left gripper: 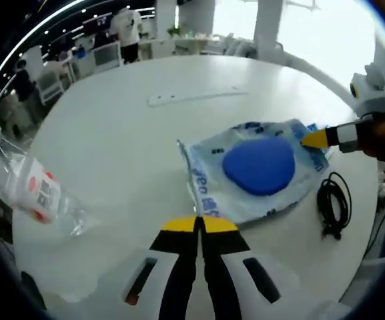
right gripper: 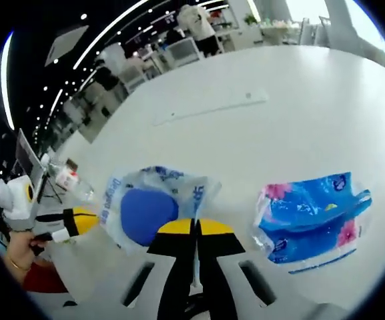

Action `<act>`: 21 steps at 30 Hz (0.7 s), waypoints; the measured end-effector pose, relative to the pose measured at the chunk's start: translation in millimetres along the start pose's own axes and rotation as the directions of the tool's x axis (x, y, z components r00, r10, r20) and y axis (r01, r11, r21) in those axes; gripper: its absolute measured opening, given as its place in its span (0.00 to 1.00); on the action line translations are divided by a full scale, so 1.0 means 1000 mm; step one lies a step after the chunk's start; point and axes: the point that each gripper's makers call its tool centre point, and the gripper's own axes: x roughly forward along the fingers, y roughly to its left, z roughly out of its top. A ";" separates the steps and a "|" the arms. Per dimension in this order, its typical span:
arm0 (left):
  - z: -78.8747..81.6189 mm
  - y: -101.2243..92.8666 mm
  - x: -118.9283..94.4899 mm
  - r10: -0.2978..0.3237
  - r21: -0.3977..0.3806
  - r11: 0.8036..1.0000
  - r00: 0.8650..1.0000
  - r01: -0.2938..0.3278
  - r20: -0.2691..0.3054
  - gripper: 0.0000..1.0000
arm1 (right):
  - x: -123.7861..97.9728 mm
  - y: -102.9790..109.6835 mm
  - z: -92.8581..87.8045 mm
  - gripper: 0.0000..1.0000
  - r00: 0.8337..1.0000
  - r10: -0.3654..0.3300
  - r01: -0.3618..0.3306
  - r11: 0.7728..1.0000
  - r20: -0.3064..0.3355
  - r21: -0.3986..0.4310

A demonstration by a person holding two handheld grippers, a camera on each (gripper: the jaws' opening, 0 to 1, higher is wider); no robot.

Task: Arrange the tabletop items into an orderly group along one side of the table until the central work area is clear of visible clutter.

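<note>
A white-and-blue wrapped pack point(left gripper: 259, 167) with a big blue oval lies on the round white table point(left gripper: 125, 140). My left gripper point(left gripper: 199, 224) is shut, and its yellow tips reach the pack's near edge. My right gripper point(left gripper: 315, 139) comes in from the right with its tip on the pack's far corner. In the right gripper view the same pack point(right gripper: 149, 210) sits just beyond my shut right gripper point(right gripper: 195, 227), and the left gripper point(right gripper: 79, 220) is at the pack's other side. Whether either one pinches the wrapper is unclear. A blue-and-pink tissue pack point(right gripper: 312, 220) lies to the right.
A clear plastic bottle point(left gripper: 39, 190) with a white-and-red label lies on its side near the table's left edge. A coiled black cable point(left gripper: 332, 203) rests beside the pack. A flat white strip point(left gripper: 195, 97) lies farther back. Chairs, desks and people stand beyond the table.
</note>
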 end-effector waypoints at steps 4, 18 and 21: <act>0.000 -0.006 -0.004 -0.008 -0.008 1.000 1.000 0.008 0.004 0.00 | -0.001 -0.002 0.002 0.01 1.000 -0.008 0.008 1.000 0.001 -0.010; -0.009 -0.014 -0.003 -0.001 -0.053 0.999 1.000 0.000 -0.013 0.00 | 0.008 -0.009 0.000 0.01 0.999 -0.046 0.046 0.999 -0.008 -0.027; -0.011 -0.014 -0.003 -0.002 -0.058 0.998 1.000 0.001 -0.013 0.00 | 0.009 -0.011 -0.004 0.01 0.998 -0.053 0.053 0.998 -0.019 -0.038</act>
